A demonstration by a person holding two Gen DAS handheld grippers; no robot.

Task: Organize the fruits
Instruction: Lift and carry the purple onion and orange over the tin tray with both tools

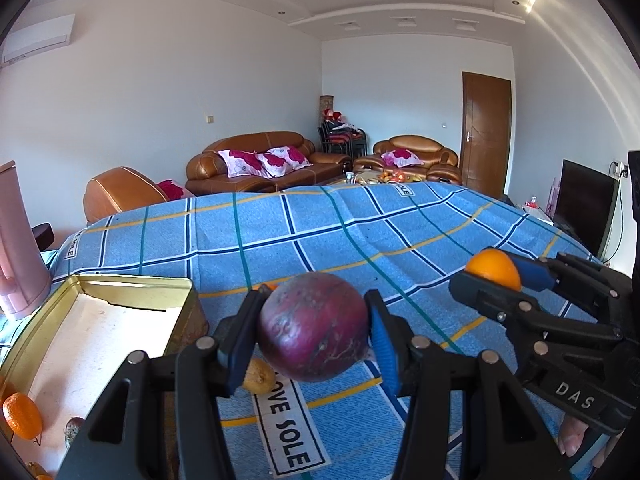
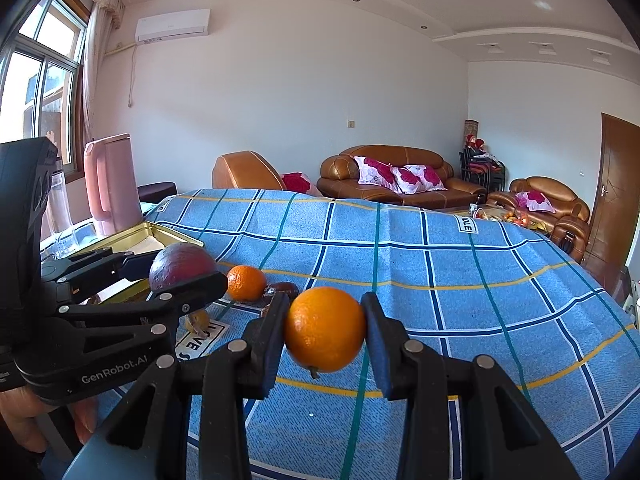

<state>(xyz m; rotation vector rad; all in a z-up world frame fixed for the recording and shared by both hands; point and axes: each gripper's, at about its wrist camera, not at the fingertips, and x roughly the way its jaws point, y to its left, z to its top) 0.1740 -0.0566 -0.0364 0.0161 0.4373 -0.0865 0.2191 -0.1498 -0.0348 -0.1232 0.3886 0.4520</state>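
Observation:
My left gripper point(image 1: 314, 328) is shut on a dark purple round fruit point(image 1: 312, 326), held above the blue checked cloth; it also shows in the right wrist view point(image 2: 182, 266). My right gripper point(image 2: 325, 330) is shut on an orange point(image 2: 325, 329), seen in the left wrist view point(image 1: 494, 268) at the right. A gold tin tray point(image 1: 132, 292) lies to the left with a small orange point(image 1: 22, 416) and a dark fruit point(image 1: 74, 430) in it. On the cloth lie another orange point(image 2: 246, 282), a yellowish dried fruit point(image 1: 259, 378) and dark fruits point(image 2: 282, 289).
A pink kettle point(image 2: 112, 184) stands behind the tray at the table's left edge. The blue cloth point(image 2: 440, 280) covers the table. Brown sofas point(image 2: 400, 176) and a low table lie beyond; a TV point(image 1: 586, 208) stands at the right.

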